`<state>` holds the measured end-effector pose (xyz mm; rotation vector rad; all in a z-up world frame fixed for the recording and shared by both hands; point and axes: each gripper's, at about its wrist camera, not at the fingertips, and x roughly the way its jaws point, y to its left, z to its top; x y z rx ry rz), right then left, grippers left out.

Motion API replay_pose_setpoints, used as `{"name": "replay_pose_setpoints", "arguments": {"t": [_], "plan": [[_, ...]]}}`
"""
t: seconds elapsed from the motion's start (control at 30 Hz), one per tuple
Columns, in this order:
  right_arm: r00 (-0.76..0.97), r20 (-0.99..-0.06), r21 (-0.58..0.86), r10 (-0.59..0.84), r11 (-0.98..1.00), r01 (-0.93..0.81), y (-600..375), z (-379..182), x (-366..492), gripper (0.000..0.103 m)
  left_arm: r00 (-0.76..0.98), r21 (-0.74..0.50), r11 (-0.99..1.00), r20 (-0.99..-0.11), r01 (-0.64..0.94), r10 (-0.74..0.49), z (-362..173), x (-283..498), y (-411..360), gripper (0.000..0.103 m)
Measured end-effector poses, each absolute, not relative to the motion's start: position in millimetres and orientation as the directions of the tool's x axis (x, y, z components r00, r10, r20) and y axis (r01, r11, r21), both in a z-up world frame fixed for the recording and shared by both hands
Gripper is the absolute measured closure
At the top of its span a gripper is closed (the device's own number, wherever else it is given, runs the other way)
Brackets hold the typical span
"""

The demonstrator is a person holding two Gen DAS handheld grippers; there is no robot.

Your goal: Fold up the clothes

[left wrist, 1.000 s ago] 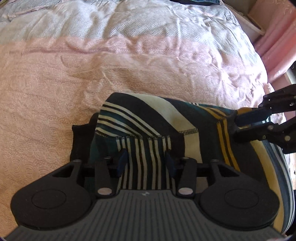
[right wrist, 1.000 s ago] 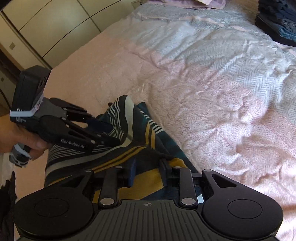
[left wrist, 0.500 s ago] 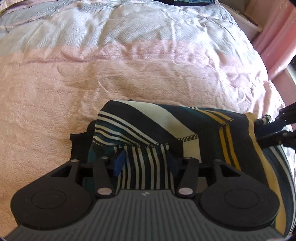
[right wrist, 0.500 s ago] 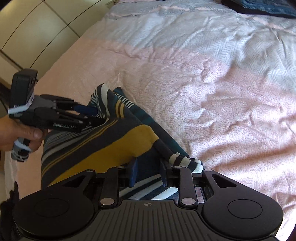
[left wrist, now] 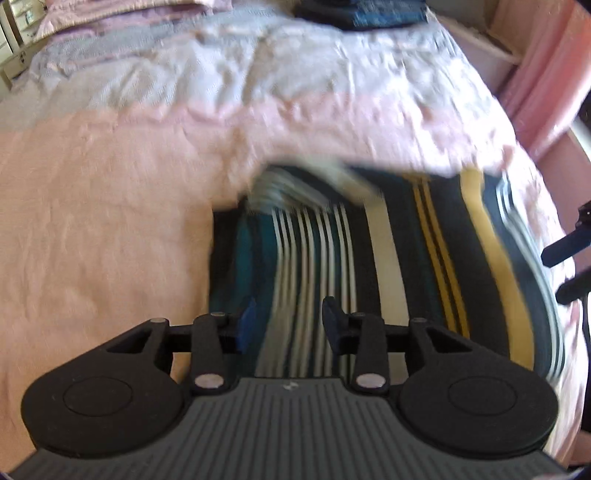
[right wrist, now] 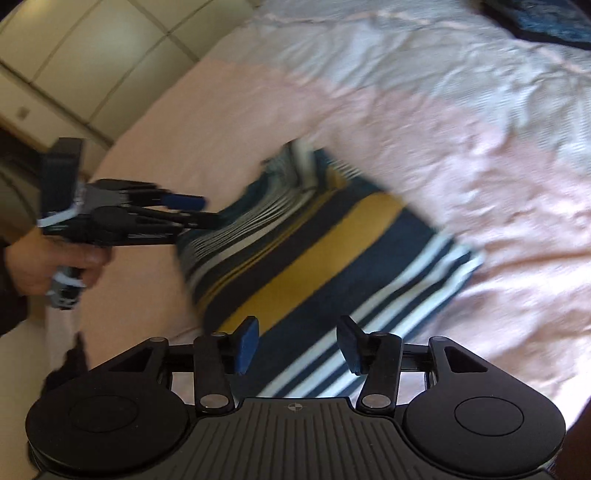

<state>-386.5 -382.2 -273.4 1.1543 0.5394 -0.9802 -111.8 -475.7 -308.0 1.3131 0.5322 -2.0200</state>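
A striped garment [left wrist: 369,251] in navy, white, teal and mustard lies folded flat on the bed; the right wrist view shows it too [right wrist: 314,258]. My left gripper [left wrist: 291,325] hovers above its near edge, jaws closing with no cloth pinched between them. From the right wrist view, the left gripper [right wrist: 208,212] sits just off the garment's left edge, held by a hand [right wrist: 44,262]. My right gripper [right wrist: 297,343] hangs over the near corner, jaws opening, nothing between the pads. At the right edge of the left wrist view, the right gripper [left wrist: 554,277] stands off the cloth. Both views are motion-blurred.
The pink and pale-blue bedspread [left wrist: 110,184] stretches on all sides of the garment. A dark blue pile of clothes [left wrist: 354,14] sits at the bed's far end. Cream wardrobe doors [right wrist: 74,55] stand to the left, and a pink curtain [left wrist: 546,74] hangs to the right.
Both grippers have let go of the garment and drawn back and up. The cloth they held raised now lies flat and folded. The right jaws have widened.
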Motion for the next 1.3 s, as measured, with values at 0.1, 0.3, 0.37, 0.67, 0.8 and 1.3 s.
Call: {"name": "replay_pose_setpoints", "arguments": {"t": [0.1, 0.3, 0.37, 0.67, 0.8, 1.3], "plan": [[0.501, -0.806, 0.493, -0.314, 0.113, 0.863, -371.2, -295.5, -363.5, 0.051, -0.257, 0.029, -0.683, -0.914, 0.730, -0.313, -330.3, -105.6, -463.0, 0.068], [0.427, -0.850, 0.400, -0.307, 0.150, 0.904, -351.9, -304.0, -341.9, 0.049, -0.306, 0.064, -0.789, -0.900, 0.611, -0.310, -312.1, -95.6, -454.5, 0.067], [0.391, -0.863, 0.339, -0.320, 0.207, 0.918, -342.3, -291.5, -332.8, 0.040, -0.309, 0.128, -0.820, -0.885, 0.558, -0.348, -297.6, -85.8, -442.8, 0.062], [0.186, -0.883, -0.120, -0.431, 0.589, 0.799, -297.1, -305.7, -233.3, 0.033, -0.324, 0.530, -0.847, -0.794, 0.048, -0.515, -325.0, -61.9, -352.1, 0.035], [0.096, -0.877, -0.284, -0.472, 0.668, 0.688, -289.1, -355.3, -200.2, 0.031, -0.395, 0.672, -0.738, -0.696, -0.062, -0.600, -358.2, -65.3, -330.0, 0.020], [0.133, -0.809, -0.381, -0.573, 0.683, 0.623, -284.6, -281.8, -299.2, 0.079, -0.452, 0.678, -0.720, -0.694, -0.150, -0.560, -341.2, -127.6, -319.2, 0.065]]}}
